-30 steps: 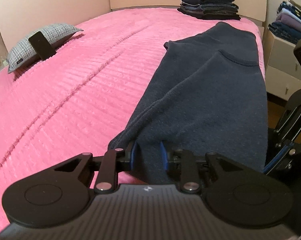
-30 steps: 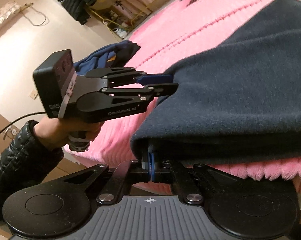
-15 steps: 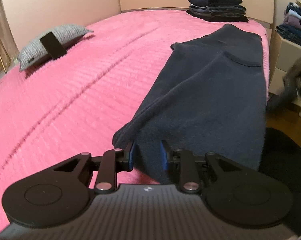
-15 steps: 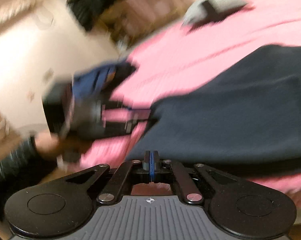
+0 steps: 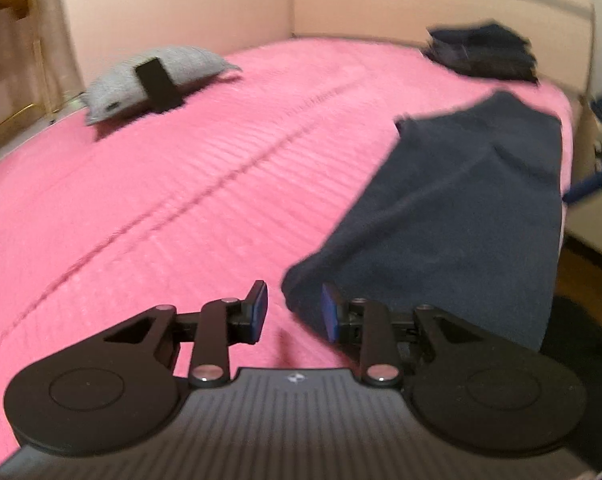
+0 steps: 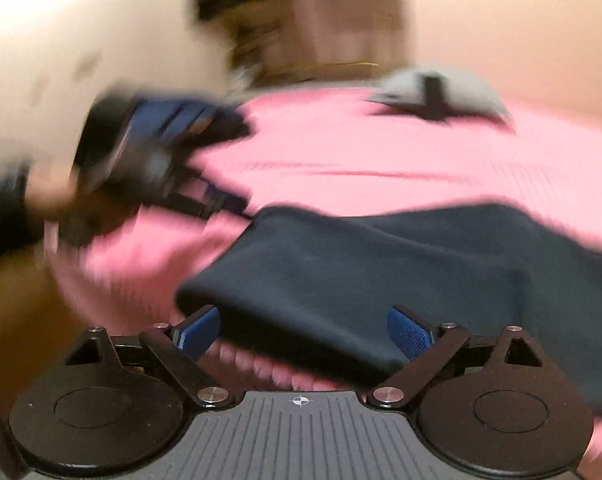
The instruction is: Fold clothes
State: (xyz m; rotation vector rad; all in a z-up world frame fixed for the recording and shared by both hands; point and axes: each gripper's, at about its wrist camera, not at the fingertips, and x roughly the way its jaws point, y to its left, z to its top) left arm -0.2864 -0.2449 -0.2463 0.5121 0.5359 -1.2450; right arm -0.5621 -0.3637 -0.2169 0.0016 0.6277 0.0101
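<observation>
A dark navy fleece garment (image 5: 453, 216) lies folded lengthwise along the right side of the pink bed (image 5: 181, 184). My left gripper (image 5: 293, 312) is open at its near corner, with the cloth edge just touching the right finger. In the right wrist view the same garment (image 6: 381, 276) lies flat, and my right gripper (image 6: 305, 328) is open wide around its near edge without pinching it. The left gripper (image 6: 149, 160) shows there blurred, held in a hand at the left.
A grey pillow (image 5: 153, 76) with a black item on it lies at the bed's far left. A stack of folded dark clothes (image 5: 481, 54) sits by the headboard. A cabinet (image 5: 597, 208) stands right of the bed. Both views are motion-blurred.
Both grippers have opened and let go of the garment, which now lies on the bed. The left gripper has shifted left and the right gripper has swung round.
</observation>
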